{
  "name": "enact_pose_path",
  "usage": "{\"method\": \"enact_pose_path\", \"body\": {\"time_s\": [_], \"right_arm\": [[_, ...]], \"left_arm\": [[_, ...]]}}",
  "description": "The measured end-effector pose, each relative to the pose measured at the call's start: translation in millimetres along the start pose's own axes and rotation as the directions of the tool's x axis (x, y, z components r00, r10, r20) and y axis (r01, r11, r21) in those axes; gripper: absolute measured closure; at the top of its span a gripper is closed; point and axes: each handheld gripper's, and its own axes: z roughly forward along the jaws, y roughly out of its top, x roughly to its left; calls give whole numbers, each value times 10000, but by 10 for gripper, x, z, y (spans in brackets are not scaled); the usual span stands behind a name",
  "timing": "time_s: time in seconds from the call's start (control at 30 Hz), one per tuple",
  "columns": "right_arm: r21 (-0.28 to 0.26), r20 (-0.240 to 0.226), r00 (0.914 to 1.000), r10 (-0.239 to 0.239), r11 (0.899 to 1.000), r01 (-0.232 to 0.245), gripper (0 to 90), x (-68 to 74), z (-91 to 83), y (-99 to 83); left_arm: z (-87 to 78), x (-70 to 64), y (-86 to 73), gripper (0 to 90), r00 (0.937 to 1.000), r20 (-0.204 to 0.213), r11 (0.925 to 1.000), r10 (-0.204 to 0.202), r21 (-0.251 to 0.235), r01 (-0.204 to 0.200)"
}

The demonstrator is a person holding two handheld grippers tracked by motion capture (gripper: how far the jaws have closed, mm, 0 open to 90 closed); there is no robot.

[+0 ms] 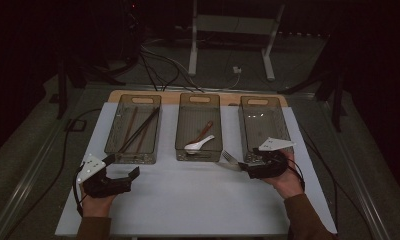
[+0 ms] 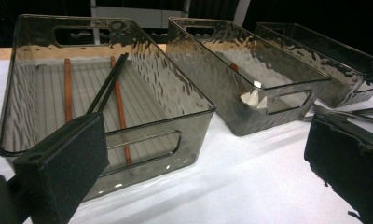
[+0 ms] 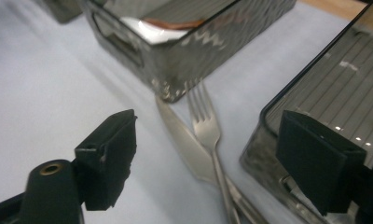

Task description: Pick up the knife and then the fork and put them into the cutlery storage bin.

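Observation:
A metal fork (image 3: 205, 123) and a table knife (image 3: 184, 144) lie side by side on the white mat, between the middle bin (image 1: 198, 156) and the right bin (image 1: 258, 101). My right gripper (image 3: 210, 158) is open, one jaw on each side of their handles, low over the mat; in the high view the right gripper (image 1: 248, 167) sits at the right bin's front corner. The left gripper (image 1: 122, 166) is open too and holds nothing, just in front of the left bin (image 1: 130, 156). Brown chopsticks (image 2: 117, 100) and black chopsticks (image 2: 107, 84) lie in that bin.
The middle bin holds a white spoon (image 1: 198, 145) and a brown spoon (image 1: 204, 131). The right bin has nothing in it. The white mat (image 1: 188, 200) is bare in front of the bins. Cables and a stand's legs (image 1: 193, 60) lie beyond the table's far edge.

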Motion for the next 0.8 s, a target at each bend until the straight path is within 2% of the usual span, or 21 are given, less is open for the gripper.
{"method": "enact_pose_path", "body": {"time_s": [0.2,0.4,0.6,0.7,0.8], "right_arm": [[560,-183,9998,-23,9984,33,285,-18,67,-80],[1169,-283,9996,-40,9931,73,400,-54,195,-99],[2015,-159,9999,-16,9795,47,566,-113,392,-136],[2161,-41,10000,22,9764,-12,661,-141,458,-145],[2301,-138,9996,231,9730,-193,741,-178,503,-156]], "left_arm": [[6,-4,-3,6,10000,10,10000,-14,23,14],[6,-3,-5,6,10000,9,10000,-21,39,21],[6,2,-6,6,10000,15,10000,-31,40,31],[2,5,-5,6,10000,9,10000,-44,35,44],[2,4,-4,6,10000,7,10000,-48,32,48]]}}
